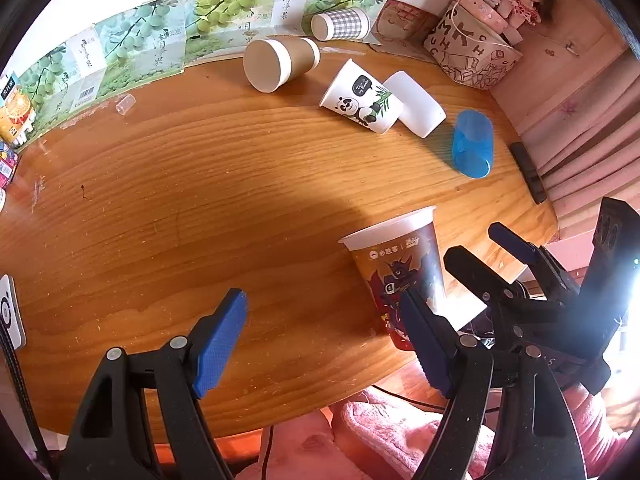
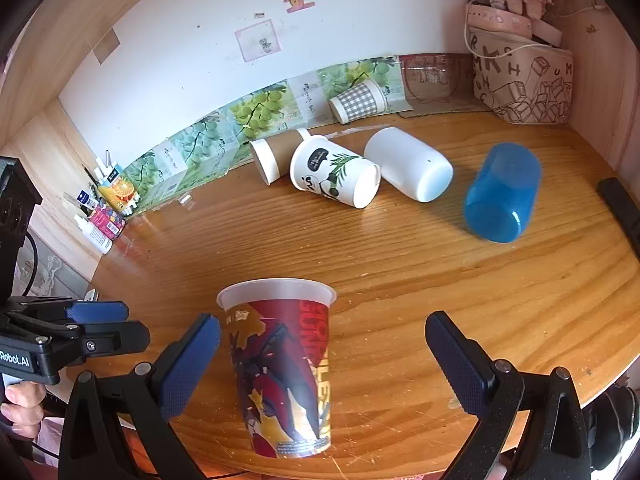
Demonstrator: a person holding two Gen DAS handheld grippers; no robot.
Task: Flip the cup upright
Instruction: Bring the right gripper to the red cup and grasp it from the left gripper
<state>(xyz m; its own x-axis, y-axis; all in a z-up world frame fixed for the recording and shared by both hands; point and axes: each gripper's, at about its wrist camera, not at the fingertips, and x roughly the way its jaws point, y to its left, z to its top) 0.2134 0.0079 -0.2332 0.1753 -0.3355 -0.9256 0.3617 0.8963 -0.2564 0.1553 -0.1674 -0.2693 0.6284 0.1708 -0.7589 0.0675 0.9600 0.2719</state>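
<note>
Wooden tabletop (image 2: 400,280) carries the printed cup (image 2: 284,368) upright between the right gripper's (image 2: 322,364) spread, non-touching fingers, so release looks done; next, probably withdraw clear.

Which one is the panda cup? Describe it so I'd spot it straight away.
Look to the far side of the wooden table, near the strip of grape pictures, where several cups lie tipped over in a row. The panda cup lies on its side between a brown cup and a plain white cup. It alone is white with a black-and-white panda and green bamboo leaves.
</note>
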